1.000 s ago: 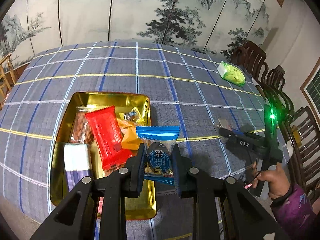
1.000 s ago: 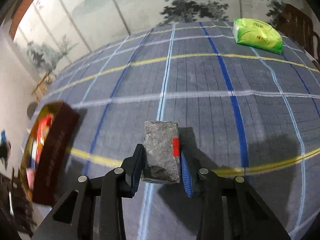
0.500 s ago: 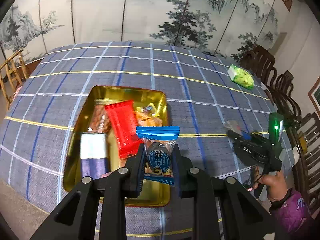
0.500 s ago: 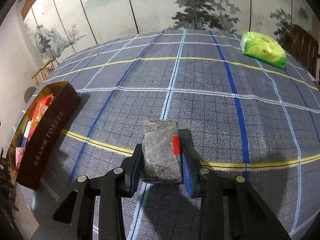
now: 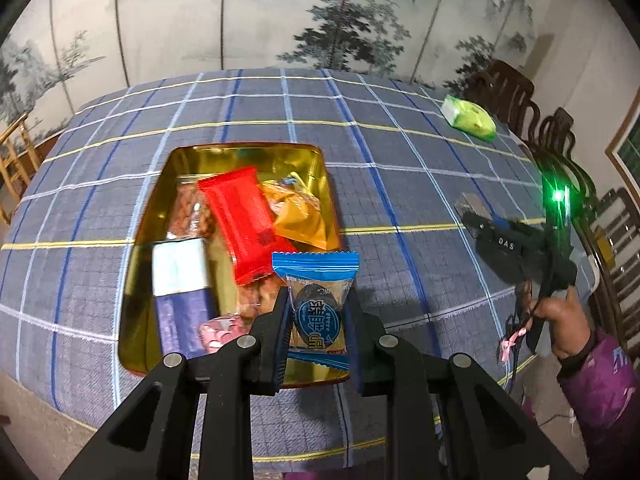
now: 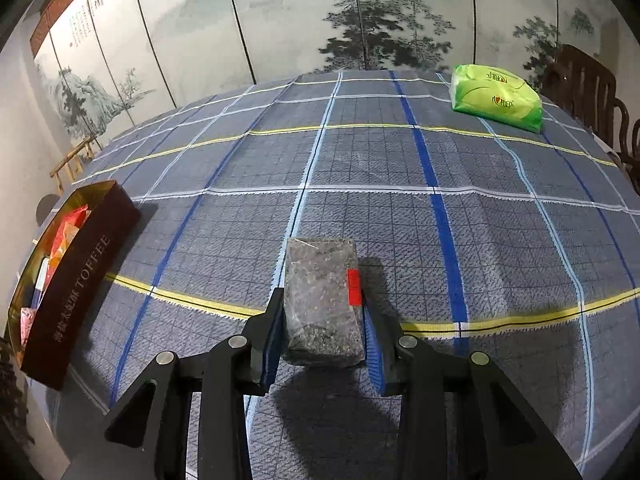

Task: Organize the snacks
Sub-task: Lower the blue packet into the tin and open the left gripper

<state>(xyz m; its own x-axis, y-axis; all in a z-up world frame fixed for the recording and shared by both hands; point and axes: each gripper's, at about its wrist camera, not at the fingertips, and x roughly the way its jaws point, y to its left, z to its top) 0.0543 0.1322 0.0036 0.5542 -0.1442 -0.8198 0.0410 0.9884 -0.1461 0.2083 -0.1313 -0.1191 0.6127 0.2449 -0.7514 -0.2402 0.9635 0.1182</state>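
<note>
My left gripper (image 5: pixel 318 316) is shut on a blue-edged clear snack packet (image 5: pixel 316 304), held above the near right corner of the gold tin (image 5: pixel 240 152). Inside the tin lie a red packet (image 5: pixel 244 220), an orange packet (image 5: pixel 300 216), a white and purple bar (image 5: pixel 180 280), a nut packet and a pink sweet. My right gripper (image 6: pixel 322 316) is shut on a grey speckled block with a red sticker (image 6: pixel 320 300), low over the checked tablecloth. In the left wrist view the right gripper (image 5: pixel 472 210) shows far right, held by a hand in a purple sleeve. The tin's dark side (image 6: pixel 80 284) shows at the right wrist view's left.
A green tissue pack (image 6: pixel 496 98) lies at the far right of the table (image 6: pixel 360 160). Dark wooden chairs (image 5: pixel 504 84) line the right edge. A painted folding screen stands behind. The table's near edge runs just below the tin.
The left wrist view has swung so the tin sits more central and closer, the blue packet still gripped. The right gripper has tilted up a little with the grey block unchanged in it.
</note>
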